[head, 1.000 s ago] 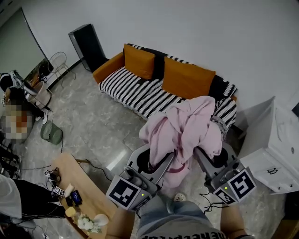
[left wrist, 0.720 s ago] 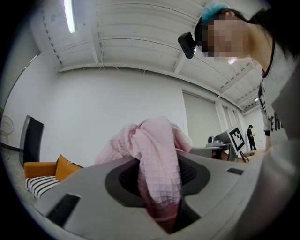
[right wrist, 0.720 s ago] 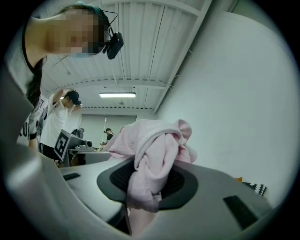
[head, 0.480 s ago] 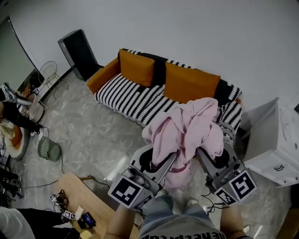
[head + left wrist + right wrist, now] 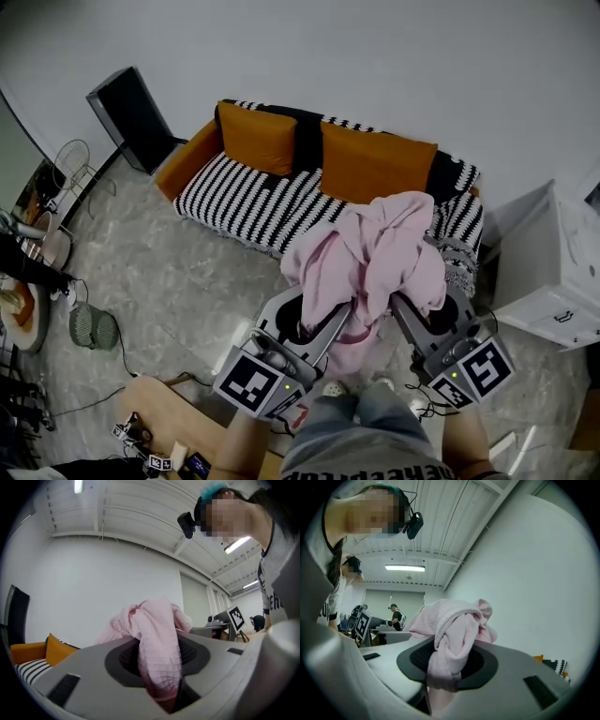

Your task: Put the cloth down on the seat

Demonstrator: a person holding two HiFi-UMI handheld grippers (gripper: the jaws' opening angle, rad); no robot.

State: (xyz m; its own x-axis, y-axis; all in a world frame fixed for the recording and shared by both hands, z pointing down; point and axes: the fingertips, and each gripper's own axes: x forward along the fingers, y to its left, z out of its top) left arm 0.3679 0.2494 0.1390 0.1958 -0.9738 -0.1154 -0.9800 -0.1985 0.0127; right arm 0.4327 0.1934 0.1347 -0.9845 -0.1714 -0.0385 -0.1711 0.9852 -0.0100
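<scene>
Head view: left gripper (image 5: 333,322) and right gripper (image 5: 403,314) both clamp the bunched pink waffle cloth (image 5: 380,253); release short of the striped black-and-white sofa seat (image 5: 244,192) and it likely drops floorward.

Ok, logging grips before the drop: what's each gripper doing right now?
Left gripper: closed on the pink cloth.
Right gripper: closed on the same pink cloth.

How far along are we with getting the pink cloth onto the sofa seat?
Done: the pink cloth is gathered up, pinched by the left gripper and right gripper. In hand: it is held bunched in the air, nothing laid down yet. Left: carry it over the striped seat and release.
</scene>
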